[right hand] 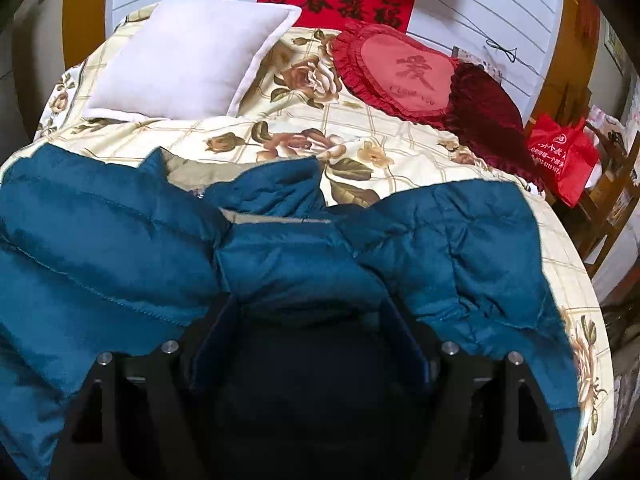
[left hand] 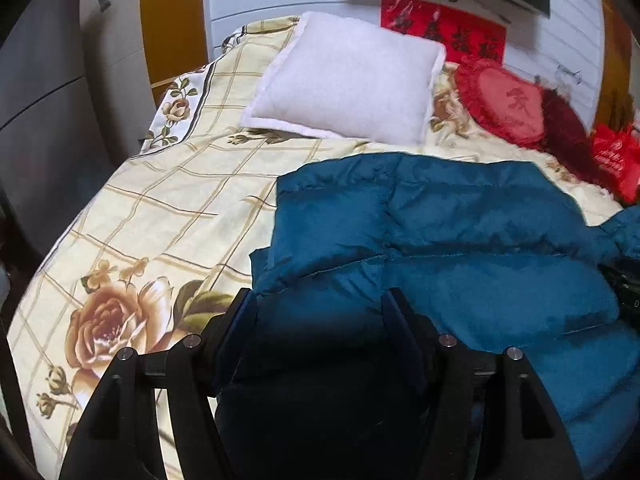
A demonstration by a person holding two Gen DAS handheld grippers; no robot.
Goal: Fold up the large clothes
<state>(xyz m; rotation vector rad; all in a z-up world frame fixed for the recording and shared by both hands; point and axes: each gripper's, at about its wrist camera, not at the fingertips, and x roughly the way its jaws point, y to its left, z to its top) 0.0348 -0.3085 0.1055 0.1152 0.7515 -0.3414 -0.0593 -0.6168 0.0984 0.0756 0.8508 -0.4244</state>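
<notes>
My left claw [left hand: 318, 300] has its fingers spread wide with a fold of the blue puffer jacket [left hand: 460, 240] bulging between them at the bottom centre of its frame; the jacket sprawls across the lower right of the floral bed [left hand: 160, 200]. My right claw [right hand: 312, 306] likewise gapes around jacket fabric [right hand: 300, 264], bottom centre.

A teal quilted puffer jacket [right hand: 460, 240] lies spread on the bed with the cream floral checked bedspread [right hand: 400, 136], filling the lower half of the right wrist frame. Behind it, at upper left, a white square pillow [right hand: 188, 60] rests on the bedspread, with a red heart-shaped ruffled cushion [right hand: 400, 72] at upper right. Right of the cushion a red shopping bag [right hand: 564, 156] sits off the bed's edge, and a red paper banner [right hand: 340, 0] hangs on the wall behind.
</notes>
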